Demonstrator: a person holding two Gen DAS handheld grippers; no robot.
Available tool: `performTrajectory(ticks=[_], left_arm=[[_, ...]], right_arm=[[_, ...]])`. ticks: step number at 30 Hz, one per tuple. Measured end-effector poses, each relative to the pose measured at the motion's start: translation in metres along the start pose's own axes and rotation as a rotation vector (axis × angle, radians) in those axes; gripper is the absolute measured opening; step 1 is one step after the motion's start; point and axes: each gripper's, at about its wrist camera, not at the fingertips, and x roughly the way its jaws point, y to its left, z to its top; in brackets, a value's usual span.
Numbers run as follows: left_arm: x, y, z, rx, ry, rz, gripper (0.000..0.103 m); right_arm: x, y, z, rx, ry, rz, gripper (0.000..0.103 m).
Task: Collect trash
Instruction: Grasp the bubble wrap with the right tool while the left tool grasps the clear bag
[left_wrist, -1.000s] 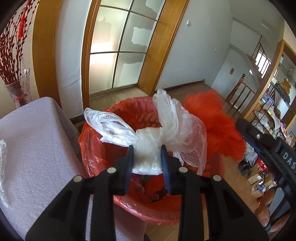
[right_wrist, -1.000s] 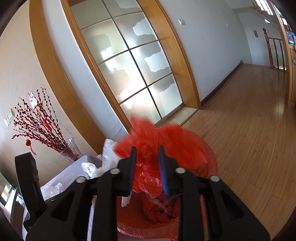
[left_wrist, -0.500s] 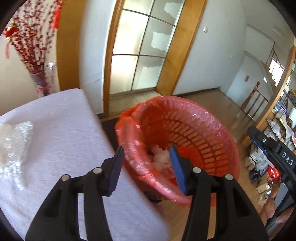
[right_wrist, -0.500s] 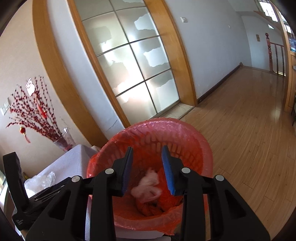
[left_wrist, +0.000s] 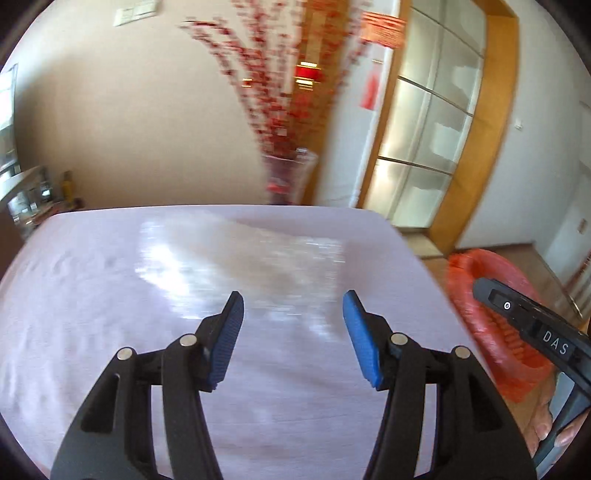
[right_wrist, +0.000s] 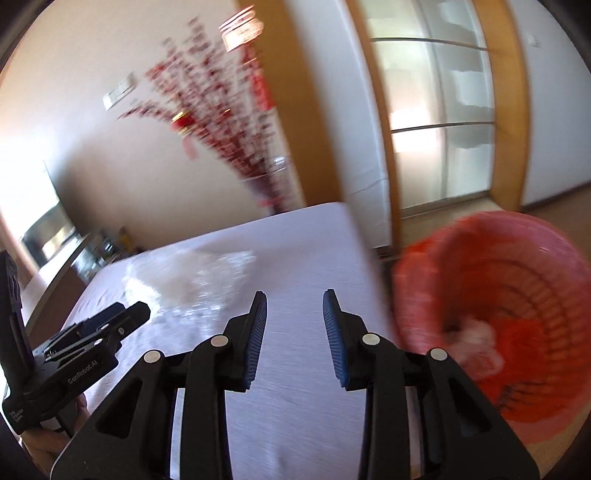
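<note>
Both views are motion-blurred. The left gripper (left_wrist: 291, 314) is over the table (left_wrist: 92, 295), which is covered in a pale lilac cloth; its 2 blue-padded jaws are spread wide with nothing between them. Ahead of the jaws, on the cloth, lies a sheet of clear plastic wrap (left_wrist: 236, 254), glinting and smeared by blur, so its outline cannot be fixed. In the right wrist view the same clear plastic (right_wrist: 192, 280) sits on the far left part of the table (right_wrist: 295, 350), beyond the left gripper (right_wrist: 122, 317), which shows at the lower left edge with its tips pointing toward it. The right gripper (right_wrist: 294, 314) is also over the cloth, near the table's right edge; its jaws are parted moderately, narrower than the left pair, and hold nothing. The red-lined basket (right_wrist: 517, 295) stands on the floor just beside the table's right edge, with crumpled pale plastic (right_wrist: 476, 332) and red material lying inside. In the left wrist view part of that basket (left_wrist: 491, 325) shows at the right, partly hidden by the black body of the right gripper. A glass vase of red branches (left_wrist: 288, 177) stands behind the table's far edge, by the wall.
</note>
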Motion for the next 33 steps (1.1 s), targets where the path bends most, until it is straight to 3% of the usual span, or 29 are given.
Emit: performTrajectory(ticks=[7, 10, 18, 20, 24, 33], left_arm=[[-0.023, 0.089, 0.006, -0.123, -0.044, 0.158, 0.056], [-0.025, 0.112, 0.007, -0.162, -0.053, 0.179, 0.058], [-0.022, 0.137, 0.005, -0.21, -0.043, 0.176, 0.059], [-0.021, 0.14, 0.003, -0.218, -0.038, 0.173, 0.059], [-0.017, 0.142, 0.002, -0.223, -0.031, 0.169, 0.059], [-0.006, 0.139, 0.004, -0.212, 0.0, 0.135, 0.059]], right_arm=[[0.068, 0.072, 0.01, -0.098, 0.101, 0.078, 0.037], [0.09, 0.094, 0.009, -0.148, 0.137, 0.055, 0.052], [0.143, 0.105, 0.007, -0.171, 0.255, -0.034, 0.052], [0.149, 0.107, -0.002, -0.214, 0.288, -0.072, 0.046], [0.142, 0.109, -0.01, -0.235, 0.269, -0.068, 0.016], [0.103, 0.075, 0.0, -0.059, 0.17, 0.004, 0.012]])
